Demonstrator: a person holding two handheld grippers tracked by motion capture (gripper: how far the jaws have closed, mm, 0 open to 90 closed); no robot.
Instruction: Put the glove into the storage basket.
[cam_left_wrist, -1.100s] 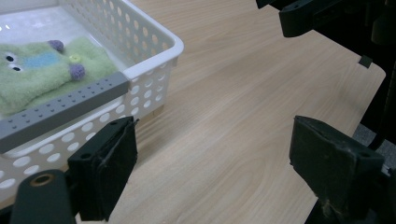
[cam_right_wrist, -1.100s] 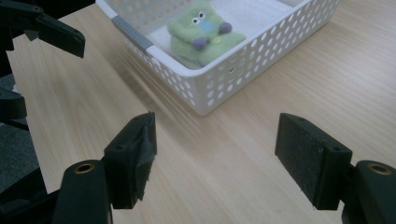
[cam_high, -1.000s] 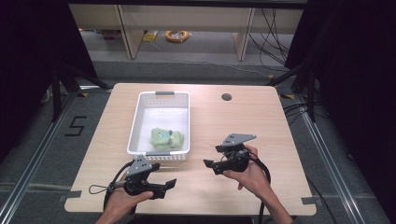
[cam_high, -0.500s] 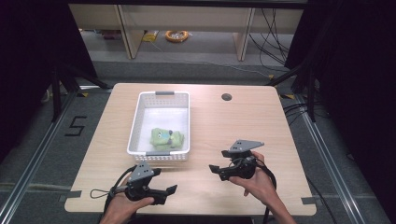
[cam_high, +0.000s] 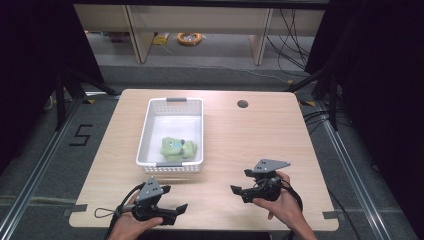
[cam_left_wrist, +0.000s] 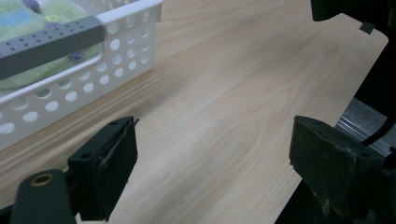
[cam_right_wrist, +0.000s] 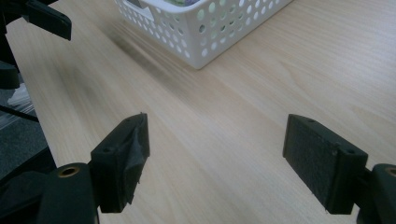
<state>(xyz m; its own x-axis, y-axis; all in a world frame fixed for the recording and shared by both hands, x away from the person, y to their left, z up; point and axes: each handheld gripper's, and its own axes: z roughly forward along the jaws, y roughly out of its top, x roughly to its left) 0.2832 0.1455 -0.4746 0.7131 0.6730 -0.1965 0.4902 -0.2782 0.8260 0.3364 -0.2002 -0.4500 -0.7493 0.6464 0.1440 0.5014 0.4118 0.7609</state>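
White perforated plastic basket sits on the table, left of centre, long side running away from the person. Grey handle strips on both short ends. Inside, at the near end, a green soft toy, partly light blue with small purple bits in the left gripper view; exact shape cannot be told.

Left gripper is held low at the near edge, left of centre, just short of the basket's near wall. Jaws stand wide open, nothing between them, bare wood below. Right gripper is at the near right, well apart from the basket, pointing left. Its jaws have just been opening and stand wide, empty; in the right gripper view the basket corner is ahead, clear wood in between. Nothing blocks either gripper's way to the basket apart from the basket wall itself.

Table is light wood grain, rounded corners, a round cable hole near the far right. Grey tape strips on the near corners. Cables trail from both grippers off the near edge.

Room: grey floor, a "5" marked in tape on the floor at left, metal rails along both sides, dark curtains left and right. At the back, light shelving with a yellow coil on the floor and loose black cables.
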